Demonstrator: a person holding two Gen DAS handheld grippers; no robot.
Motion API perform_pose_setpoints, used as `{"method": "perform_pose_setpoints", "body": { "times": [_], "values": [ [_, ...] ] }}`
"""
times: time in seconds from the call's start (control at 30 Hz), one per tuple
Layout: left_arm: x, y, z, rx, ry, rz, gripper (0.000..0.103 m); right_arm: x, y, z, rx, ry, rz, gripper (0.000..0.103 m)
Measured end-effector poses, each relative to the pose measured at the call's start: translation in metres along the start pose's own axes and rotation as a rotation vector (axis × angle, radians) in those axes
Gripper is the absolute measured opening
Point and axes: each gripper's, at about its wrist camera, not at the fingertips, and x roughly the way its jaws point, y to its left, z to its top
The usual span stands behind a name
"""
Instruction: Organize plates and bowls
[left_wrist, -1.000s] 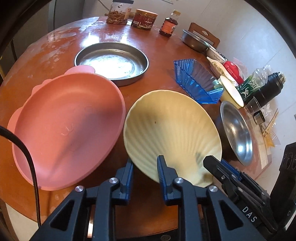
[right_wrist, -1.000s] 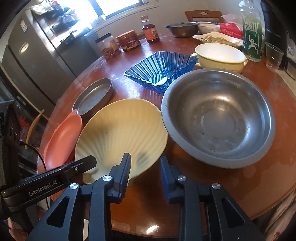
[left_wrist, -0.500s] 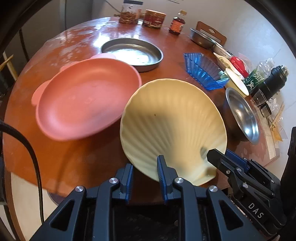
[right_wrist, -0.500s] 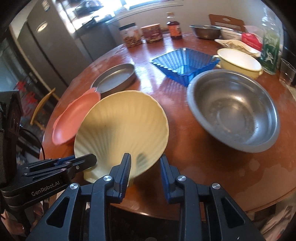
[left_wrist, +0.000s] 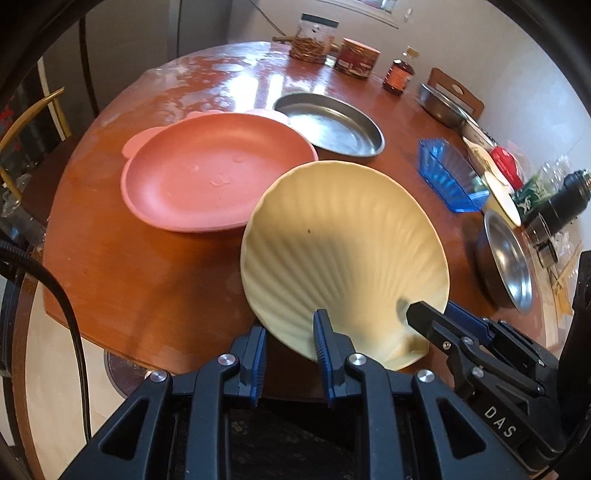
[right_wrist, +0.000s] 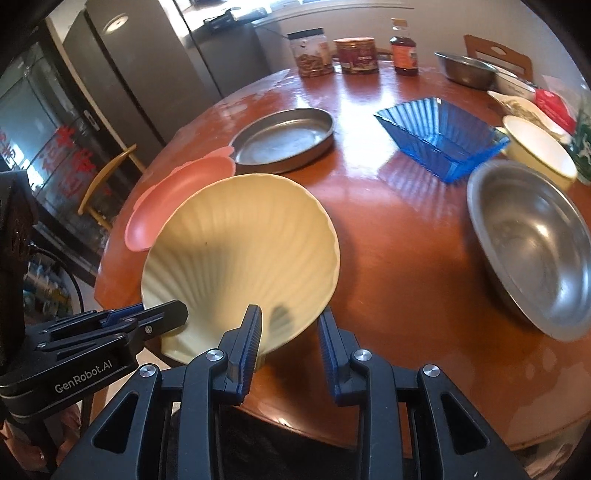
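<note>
Cream shell plate (left_wrist: 343, 254) hangs tilted over the table's near edge (left_wrist: 110, 295), both the left gripper (left_wrist: 290, 341) and right gripper (right_wrist: 290, 325) apparently pinching its rim. Uneven pulls could twist it free onto the pink plate (left_wrist: 210, 177).

Left gripper (left_wrist: 289, 338) – black angular frame, blue ribbed pads, silver screws, black cable at left. Right gripper (right_wrist: 290, 326) same build – "DAS" printed white on side; left's side reads "GenRobot.AI".
</note>
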Motion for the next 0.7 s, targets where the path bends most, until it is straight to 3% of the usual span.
{"method": "perform_pose_setpoints", "body": {
  "times": [0.7],
  "values": [
    [0.009, -0.017, -0.002, 0.058, 0.038, -0.008, 0.025, -0.002, -0.009, -0.007, 0.012, 0.017, -0.043, 0.034]
  ]
}}
